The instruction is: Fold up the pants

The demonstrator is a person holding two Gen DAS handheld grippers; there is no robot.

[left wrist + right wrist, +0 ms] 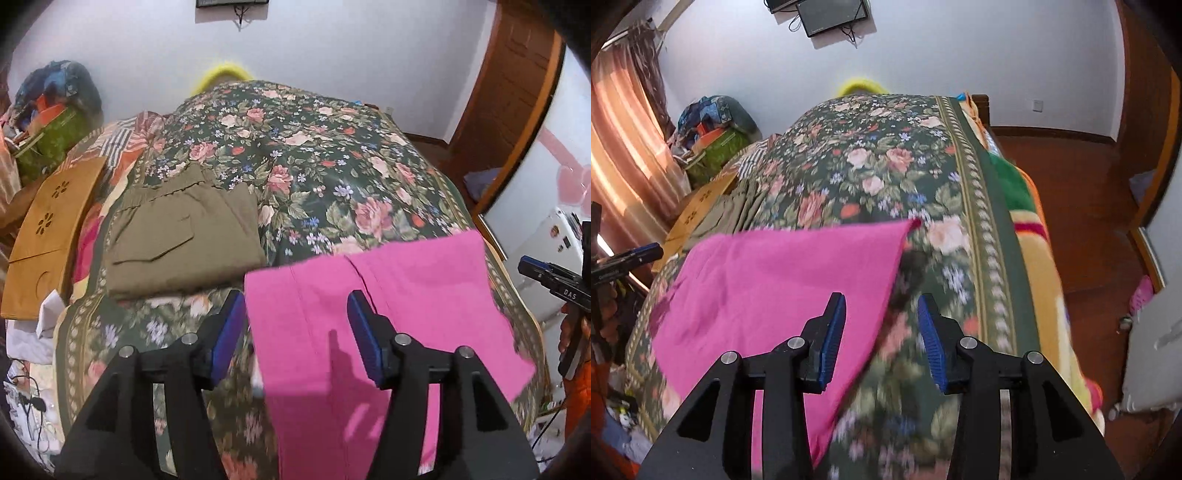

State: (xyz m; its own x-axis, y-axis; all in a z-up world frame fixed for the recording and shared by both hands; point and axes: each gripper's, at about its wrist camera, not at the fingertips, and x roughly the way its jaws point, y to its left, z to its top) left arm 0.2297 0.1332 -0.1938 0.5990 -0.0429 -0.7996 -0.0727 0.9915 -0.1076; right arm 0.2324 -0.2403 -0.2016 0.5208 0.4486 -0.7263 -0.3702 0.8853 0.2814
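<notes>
Before you, a bed under a dark green floral bedspread (332, 155) carries folded olive-green trousers (184, 240) beside spread bright pink fabric pants (406, 280).

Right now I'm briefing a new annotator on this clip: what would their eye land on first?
The bright pink pants lying flat near the front of the bed, under both open grippers. Next, the dark floral bedspread covering the whole bed. Then the folded olive pants on it, to the left of the pink ones.
</notes>
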